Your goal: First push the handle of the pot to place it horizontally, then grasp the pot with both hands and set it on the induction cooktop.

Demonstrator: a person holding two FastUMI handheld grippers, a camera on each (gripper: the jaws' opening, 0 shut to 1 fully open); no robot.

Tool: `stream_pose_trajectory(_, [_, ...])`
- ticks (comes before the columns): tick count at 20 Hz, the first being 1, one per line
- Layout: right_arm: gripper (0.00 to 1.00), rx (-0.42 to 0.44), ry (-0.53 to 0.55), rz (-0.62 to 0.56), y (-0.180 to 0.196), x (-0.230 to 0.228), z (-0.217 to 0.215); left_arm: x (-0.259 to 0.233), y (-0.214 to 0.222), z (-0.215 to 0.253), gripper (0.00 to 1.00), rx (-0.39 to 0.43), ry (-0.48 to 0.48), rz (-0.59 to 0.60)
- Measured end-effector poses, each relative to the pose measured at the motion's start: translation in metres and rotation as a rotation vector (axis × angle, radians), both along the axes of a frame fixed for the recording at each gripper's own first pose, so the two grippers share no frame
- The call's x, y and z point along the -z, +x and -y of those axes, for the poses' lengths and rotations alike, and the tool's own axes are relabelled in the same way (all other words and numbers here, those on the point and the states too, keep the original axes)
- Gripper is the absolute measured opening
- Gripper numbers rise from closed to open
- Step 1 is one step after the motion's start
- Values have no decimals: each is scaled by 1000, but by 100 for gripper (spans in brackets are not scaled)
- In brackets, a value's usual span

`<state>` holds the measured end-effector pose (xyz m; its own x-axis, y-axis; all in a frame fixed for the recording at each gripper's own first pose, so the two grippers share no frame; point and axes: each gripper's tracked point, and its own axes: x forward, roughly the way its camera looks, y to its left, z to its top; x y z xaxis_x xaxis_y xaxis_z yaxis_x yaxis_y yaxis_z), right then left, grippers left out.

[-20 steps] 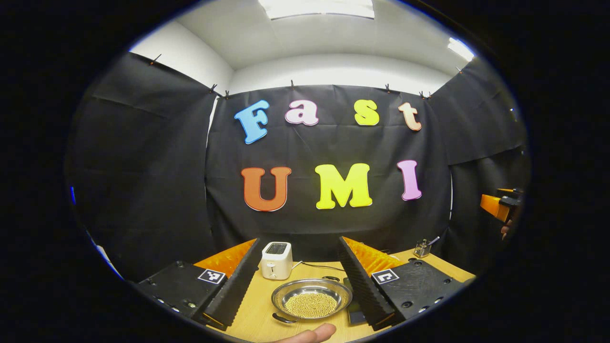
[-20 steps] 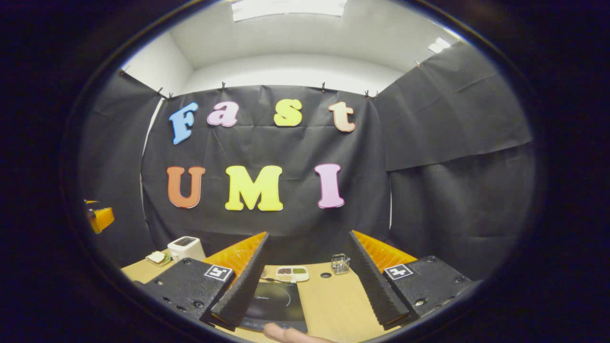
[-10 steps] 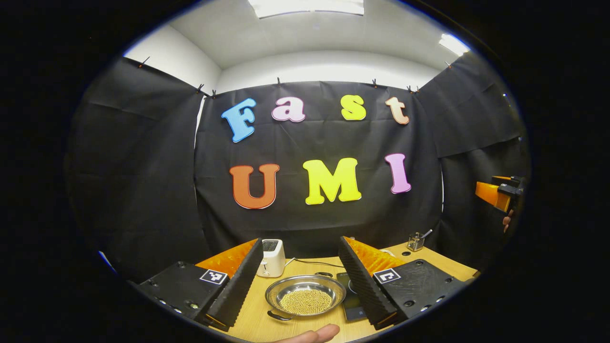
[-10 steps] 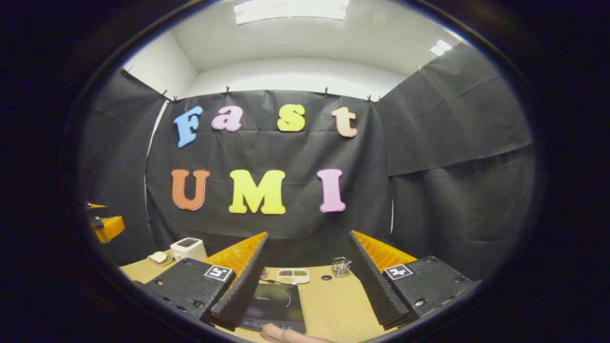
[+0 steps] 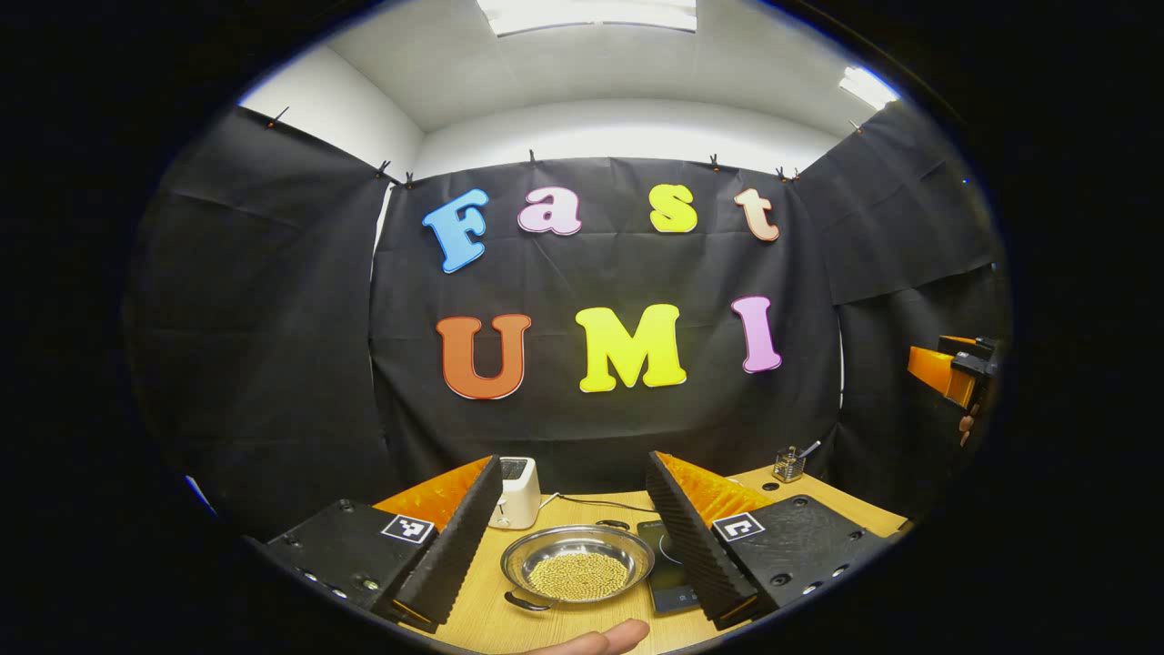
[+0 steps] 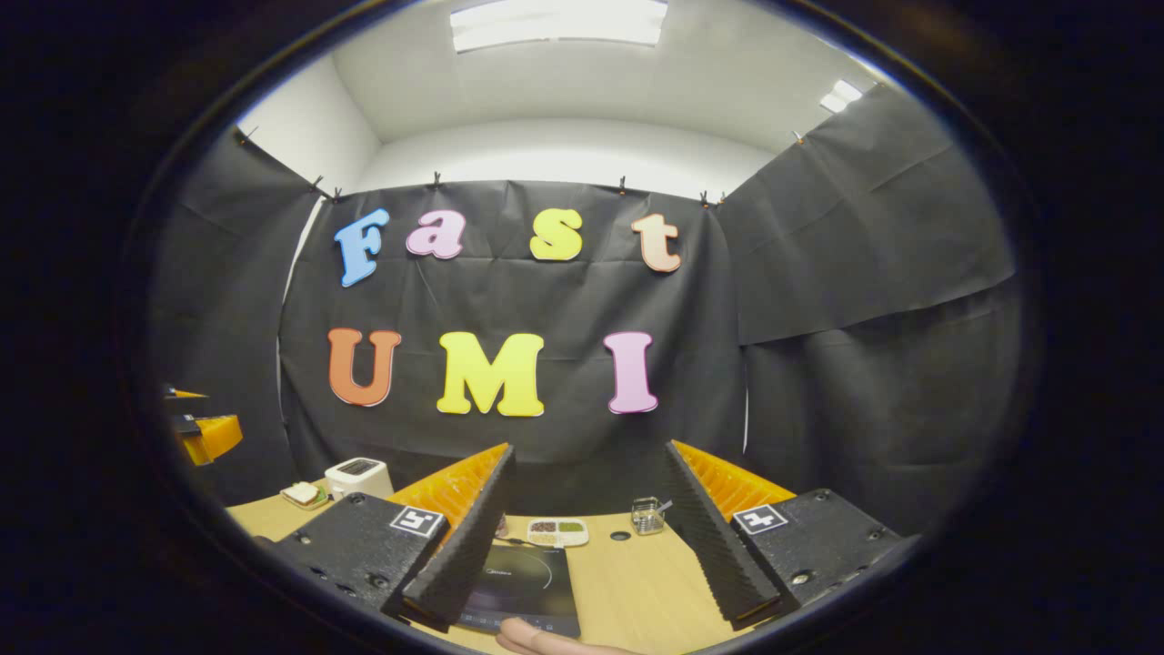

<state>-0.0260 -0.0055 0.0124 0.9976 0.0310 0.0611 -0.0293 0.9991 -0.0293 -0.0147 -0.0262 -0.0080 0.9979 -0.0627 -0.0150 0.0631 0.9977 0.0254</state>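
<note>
On my left gripper view, the left gripper [image 5: 573, 537] has its fingers spread wide above the wooden table [image 5: 491, 619], gripping nothing. Between them I see, from the left, a white toaster [image 5: 516, 493] at the back, then the pot [image 5: 576, 564], a shallow steel pan holding small yellowish grains, sitting flat on the table with a dark handle at its near left rim. Just to the pot's right lies the black cooktop [image 5: 671, 582], partly hidden by my right-hand finger. A fingertip [image 5: 600, 639] pokes in at the bottom edge. Far right, the other gripper [image 5: 950, 373] hangs in the air.

On my right gripper view, the right gripper [image 6: 587, 537] is also spread wide and holds nothing. From the left I see the toaster [image 6: 359, 476], then the cooktop [image 6: 523, 587] lying bare beside my left-hand finger, a divided dish [image 6: 556, 531] behind it, and a small wire holder [image 6: 647, 516].
</note>
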Motion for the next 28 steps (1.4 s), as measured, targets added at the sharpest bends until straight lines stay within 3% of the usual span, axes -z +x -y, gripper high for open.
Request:
stream_pose_trajectory(4, [96,-10,2,-14,1,8,-3,17,6,-5,95,-17,-20,-35])
stream_pose_trajectory(5, [100,-14,0,-17,2,10,-4,23,8,-6,95,-20,-24,-50])
stream_pose_trajectory(7, [96,-20,-7,-23,3,15,-7,40,11,-11,95,-28,-33,-90])
stream_pose_trajectory(12, [96,-42,-13,-32,4,22,-15,88,22,-28,96,-75,-47,-235])
stream_pose_trajectory(15, [96,-50,-14,-34,6,26,-18,117,22,-27,95,-63,-71,-323])
stream_pose_trajectory(18, [96,-56,-15,-41,7,30,-20,139,30,-22,80,-34,-85,-371])
stream_pose_trajectory(21, [100,-56,-11,-54,9,37,-19,186,30,-8,65,26,-136,-518])
stream_pose_trajectory(24, [96,-52,-14,-62,12,42,-17,222,26,-1,9,61,-155,-627])
stream_pose_trajectory(25, [96,-51,-15,-65,13,44,-16,229,27,0,12,65,-138,-635])
stream_pose_trajectory(27, [96,-45,-14,-74,16,50,-14,247,25,3,0,80,-132,-687])
stream_pose_trajectory(28, [96,-41,-12,-79,17,52,-11,255,26,5,0,94,-129,-700])
